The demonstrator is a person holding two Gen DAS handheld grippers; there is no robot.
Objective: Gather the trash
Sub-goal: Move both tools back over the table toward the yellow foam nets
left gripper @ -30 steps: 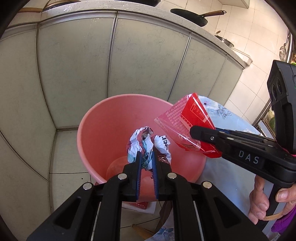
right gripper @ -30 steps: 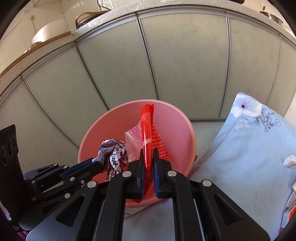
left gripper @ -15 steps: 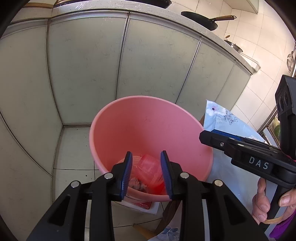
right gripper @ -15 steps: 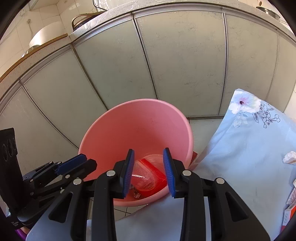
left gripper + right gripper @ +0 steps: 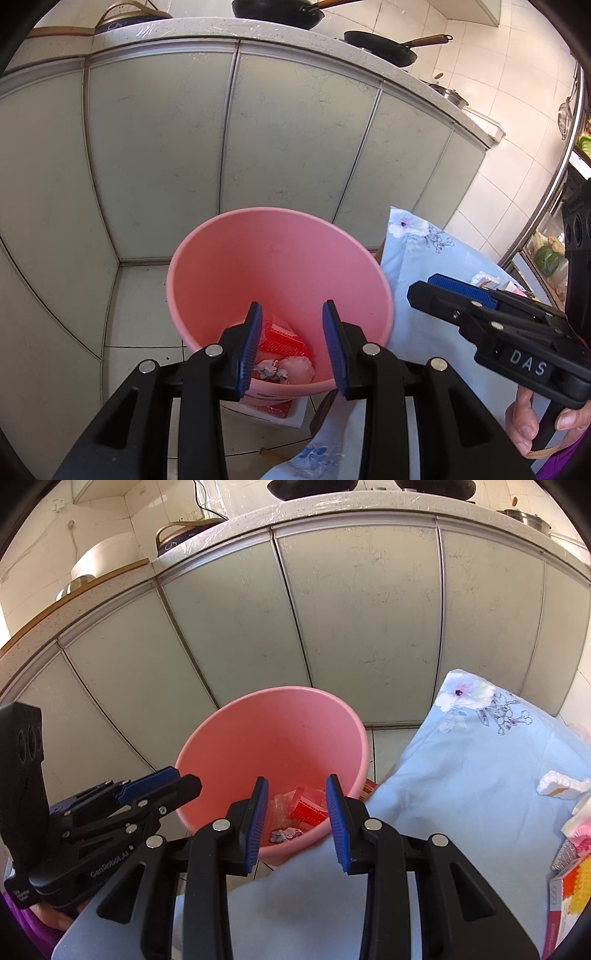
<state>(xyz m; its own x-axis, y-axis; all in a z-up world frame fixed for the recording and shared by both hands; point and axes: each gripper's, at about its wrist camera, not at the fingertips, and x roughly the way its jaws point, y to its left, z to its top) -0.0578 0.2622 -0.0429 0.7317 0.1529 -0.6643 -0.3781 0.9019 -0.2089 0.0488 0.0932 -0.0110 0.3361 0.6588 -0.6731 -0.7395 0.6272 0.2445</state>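
Trash lies at the bottom of the pink bucket point(image 5: 280, 266): a red wrapper point(image 5: 282, 341) against the inner wall, with a crumpled printed paper point(image 5: 269, 369) and a pale pink wad point(image 5: 297, 369) just beside it near the front rim. Left gripper point(image 5: 292, 347) hangs above the bucket's near rim with its jaws opening, blue pads well apart and nothing between them; the trash is seen through the gap, far below. Right gripper point(image 5: 298, 821) stands likewise over the bucket's near edge, its blue pads parted and empty, and in the left wrist view it appears at right point(image 5: 443, 291), held by a hand point(image 5: 532, 417). Bucket stands on a tiled floor point(image 5: 144, 306) before pale cabinet doors point(image 5: 295, 147), touching a light blue floral cloth point(image 5: 476, 775) at its right. Dark pans point(image 5: 384, 46) rest on the countertop above. White foam scraps point(image 5: 561, 784) and a coloured box point(image 5: 569, 897) lie on the cloth's far right.
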